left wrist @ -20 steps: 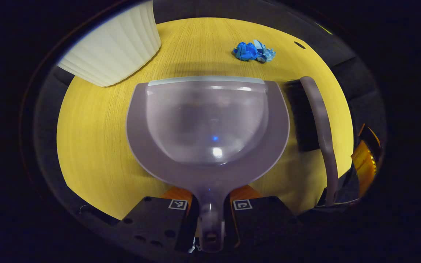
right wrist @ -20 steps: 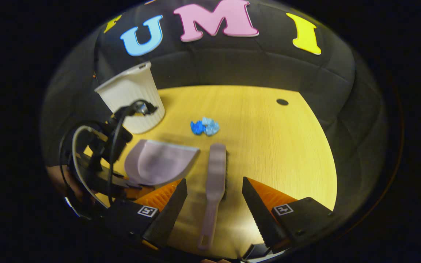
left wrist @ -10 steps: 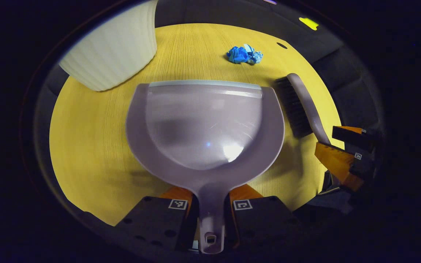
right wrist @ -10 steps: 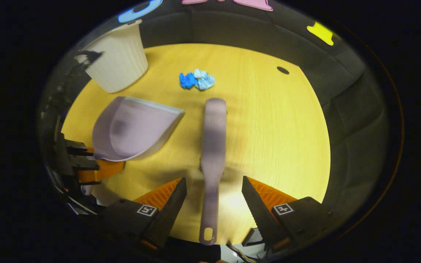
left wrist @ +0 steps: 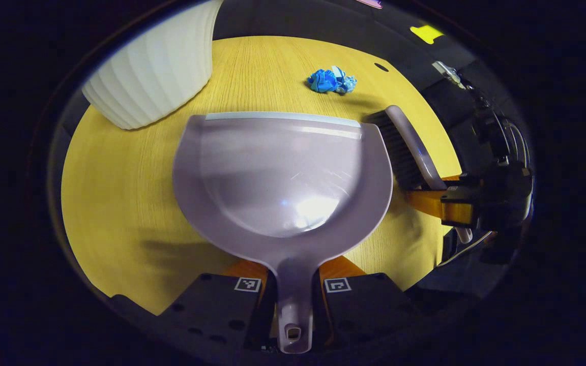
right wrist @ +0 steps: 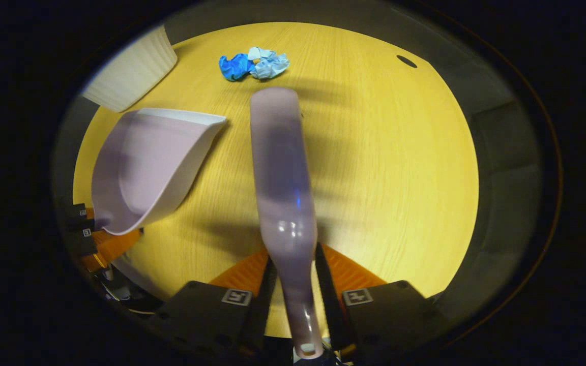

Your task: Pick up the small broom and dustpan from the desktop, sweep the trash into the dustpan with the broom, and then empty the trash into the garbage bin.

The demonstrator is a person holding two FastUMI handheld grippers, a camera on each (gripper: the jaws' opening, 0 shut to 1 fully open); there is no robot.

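In the left gripper view my left gripper (left wrist: 293, 277) is shut on the handle of the mauve dustpan (left wrist: 283, 178), whose mouth faces away from me over the yellow desk. To its right lies the small broom (left wrist: 409, 150) with dark bristles, with the right gripper (left wrist: 438, 195) closed around its handle. In the right gripper view my right gripper (right wrist: 293, 274) is shut on the broom (right wrist: 280, 168), which points at the crumpled blue trash (right wrist: 253, 63). The dustpan (right wrist: 145, 162) is at the left. The trash (left wrist: 331, 81) lies beyond both tools.
A white ribbed garbage bin (left wrist: 155, 71) stands at the far left of the desk, also seen as the bin (right wrist: 127, 76) in the right gripper view. A small dark hole (right wrist: 406, 61) is in the desk (right wrist: 400, 152) at the far right. Black padded wall surrounds the desk.
My right gripper came down and closed on the broom handle, having been open around it before. The left gripper kept its hold on the dustpan and shifted it slightly.
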